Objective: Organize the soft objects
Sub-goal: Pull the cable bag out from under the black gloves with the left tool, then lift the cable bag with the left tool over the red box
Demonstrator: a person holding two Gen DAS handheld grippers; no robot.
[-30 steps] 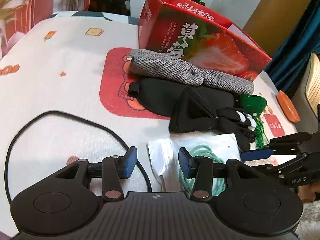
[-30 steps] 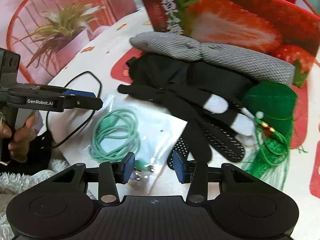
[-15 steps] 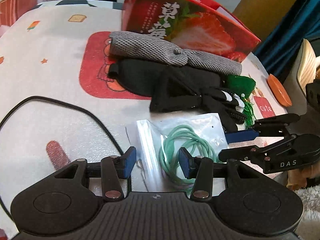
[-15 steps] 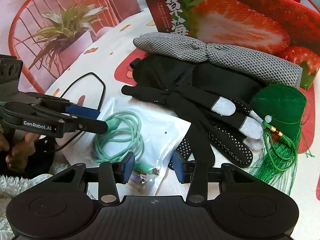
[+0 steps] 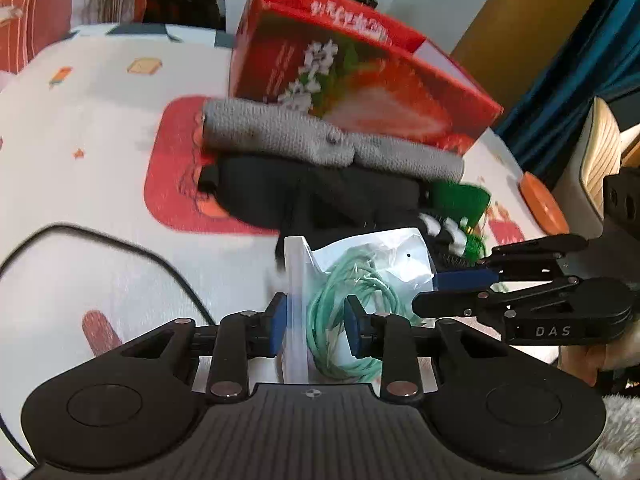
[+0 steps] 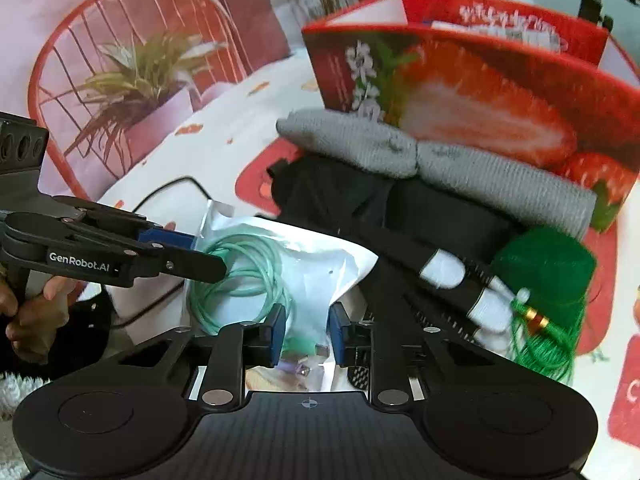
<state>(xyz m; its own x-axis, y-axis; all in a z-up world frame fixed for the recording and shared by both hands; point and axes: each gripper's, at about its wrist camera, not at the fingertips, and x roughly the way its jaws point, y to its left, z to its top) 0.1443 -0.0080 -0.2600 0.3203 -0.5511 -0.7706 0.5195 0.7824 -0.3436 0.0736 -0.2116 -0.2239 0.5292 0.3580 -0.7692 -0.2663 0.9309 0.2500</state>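
A clear plastic bag [image 5: 384, 252] with a coiled mint-green cable [image 5: 352, 304] is lifted off the table, held from both sides. My left gripper [image 5: 314, 330] is closed on the bag's left edge. My right gripper [image 6: 306, 334] is closed on the bag's [image 6: 320, 272] near end, by the cable plugs; the cable [image 6: 244, 268] shows there too. Behind lie black gloves [image 6: 420, 256], a black eye mask [image 5: 280, 188], a grey knit piece [image 5: 320, 140] and a green tasselled pouch [image 6: 544, 268]. A red strawberry box [image 5: 360, 68] stands open at the back.
A black cord [image 5: 120, 248] loops over the patterned tablecloth [image 5: 100, 120] at the left. An orange disc [image 5: 542, 204] lies at the right table edge. A chair [image 5: 600, 152] stands to the right. A plant poster [image 6: 132, 80] is behind the table.
Both grippers have narrowed onto the plastic bag and raised it off the table; its edge now stands upright between my left fingers. Both views are blurred by motion.
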